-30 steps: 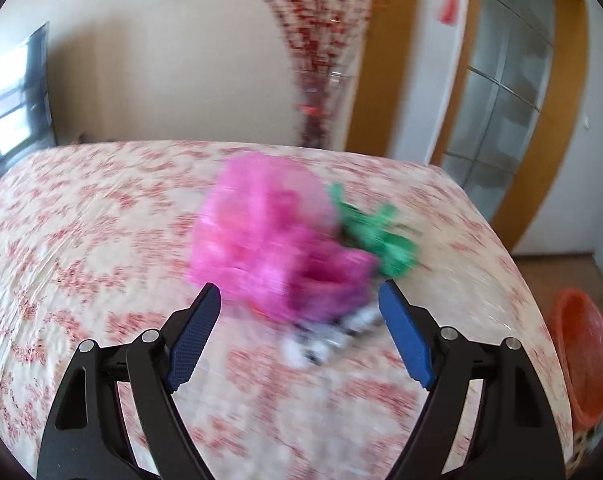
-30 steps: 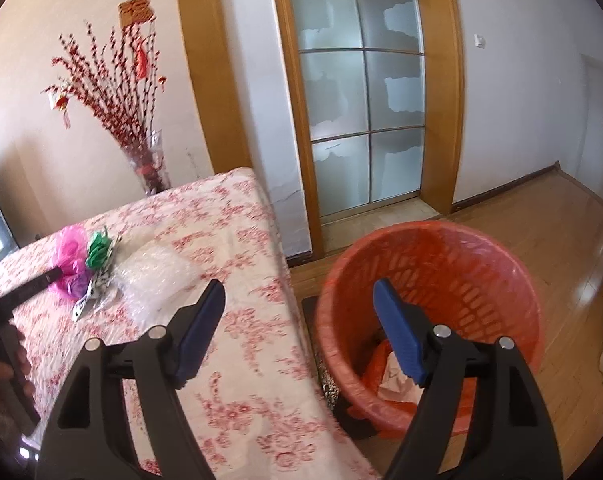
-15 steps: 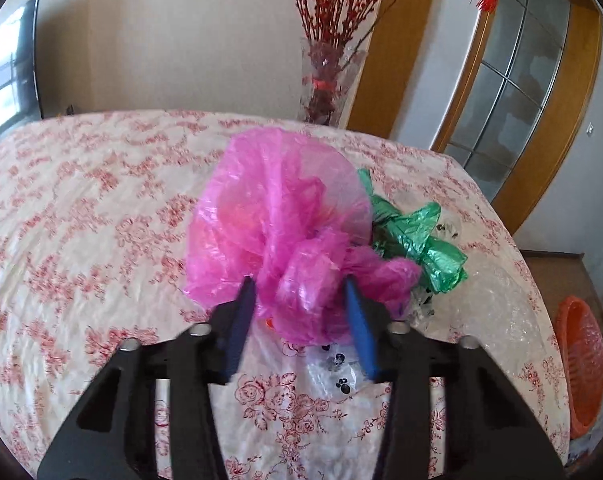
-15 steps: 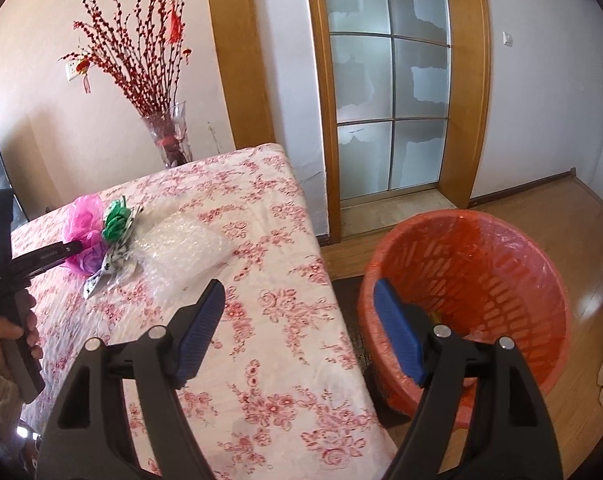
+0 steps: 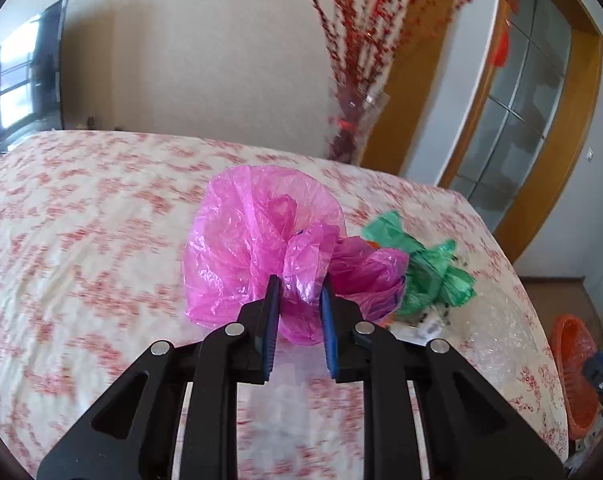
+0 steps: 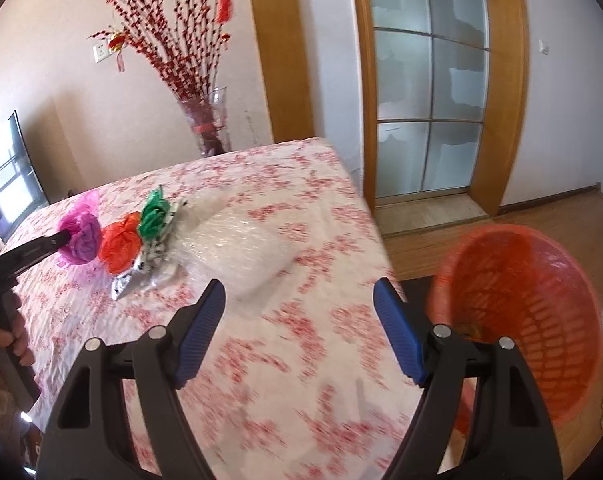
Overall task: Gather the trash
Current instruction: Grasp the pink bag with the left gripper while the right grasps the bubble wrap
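Note:
My left gripper (image 5: 299,300) is shut on a crumpled pink plastic bag (image 5: 257,240) on the flowered tablecloth (image 5: 81,240). In the right wrist view the pink bag (image 6: 79,234) shows with the left gripper's tip in it. Beside it lie an orange bag (image 6: 121,246), a green bag (image 6: 153,216) also seen in the left wrist view (image 5: 429,272), a silver wrapper (image 6: 135,276) and clear bubble wrap (image 6: 237,248). My right gripper (image 6: 299,324) is open and empty above the table's near right part. The orange basket (image 6: 541,320) stands on the floor to the right.
A glass vase with red branches (image 6: 207,128) stands at the table's far edge by the wooden door frame (image 6: 285,52). A TV (image 5: 21,84) is at the far left. The glass door (image 6: 429,80) and wooden floor lie beyond the basket.
My left gripper has closed on the pink bag. My right gripper has swung left from over the basket to over the table, still open.

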`<state>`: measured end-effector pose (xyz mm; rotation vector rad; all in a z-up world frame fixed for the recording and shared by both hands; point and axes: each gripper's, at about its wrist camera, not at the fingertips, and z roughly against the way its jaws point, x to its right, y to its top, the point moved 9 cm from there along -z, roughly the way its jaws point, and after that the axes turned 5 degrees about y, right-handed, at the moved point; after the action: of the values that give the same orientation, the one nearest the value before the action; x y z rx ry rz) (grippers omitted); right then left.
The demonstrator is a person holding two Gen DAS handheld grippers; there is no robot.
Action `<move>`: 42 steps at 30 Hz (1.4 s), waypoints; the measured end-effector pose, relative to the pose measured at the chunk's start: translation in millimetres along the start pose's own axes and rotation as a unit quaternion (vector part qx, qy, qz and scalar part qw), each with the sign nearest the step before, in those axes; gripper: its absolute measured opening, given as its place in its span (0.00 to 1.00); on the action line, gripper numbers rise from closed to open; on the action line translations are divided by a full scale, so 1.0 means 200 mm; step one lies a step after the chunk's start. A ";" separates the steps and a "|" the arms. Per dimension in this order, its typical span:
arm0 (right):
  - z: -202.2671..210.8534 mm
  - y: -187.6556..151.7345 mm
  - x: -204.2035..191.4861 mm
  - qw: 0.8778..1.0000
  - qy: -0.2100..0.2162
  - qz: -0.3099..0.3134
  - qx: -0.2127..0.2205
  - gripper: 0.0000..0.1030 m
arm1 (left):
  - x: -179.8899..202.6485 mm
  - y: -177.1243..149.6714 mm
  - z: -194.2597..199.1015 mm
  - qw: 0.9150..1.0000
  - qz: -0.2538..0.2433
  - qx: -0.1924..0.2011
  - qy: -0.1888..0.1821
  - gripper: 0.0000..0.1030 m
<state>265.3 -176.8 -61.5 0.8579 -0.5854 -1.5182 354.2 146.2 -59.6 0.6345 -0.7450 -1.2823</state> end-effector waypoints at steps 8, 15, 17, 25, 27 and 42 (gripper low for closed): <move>-0.38 0.10 -0.22 0.999 0.014 0.016 -0.037 0.70 | -0.21 0.03 0.07 1.000 0.009 0.010 0.026 0.18; -0.66 0.11 -0.24 0.996 -0.010 0.013 -0.085 0.70 | -0.29 0.02 0.08 0.999 0.014 0.008 0.032 0.18; -0.70 0.08 -0.23 0.995 -0.014 0.018 -0.098 0.62 | -0.30 0.02 0.08 0.999 0.015 0.006 0.031 0.18; -0.60 0.00 -0.19 0.994 -0.023 0.042 -0.098 0.14 | -0.23 0.00 0.09 1.000 0.007 0.002 0.018 0.18; -0.54 0.00 -0.15 0.995 -0.022 0.035 -0.090 0.13 | -0.20 0.00 0.11 1.000 0.002 0.004 0.014 0.18; 0.00 0.12 0.12 0.999 -0.044 -0.002 0.011 0.13 | 0.23 -0.02 0.26 0.998 -0.047 0.017 -0.046 0.18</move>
<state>279.7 -204.5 -46.5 0.8107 -0.6663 -1.5618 317.4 98.9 -24.7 0.6480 -0.8216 -1.3949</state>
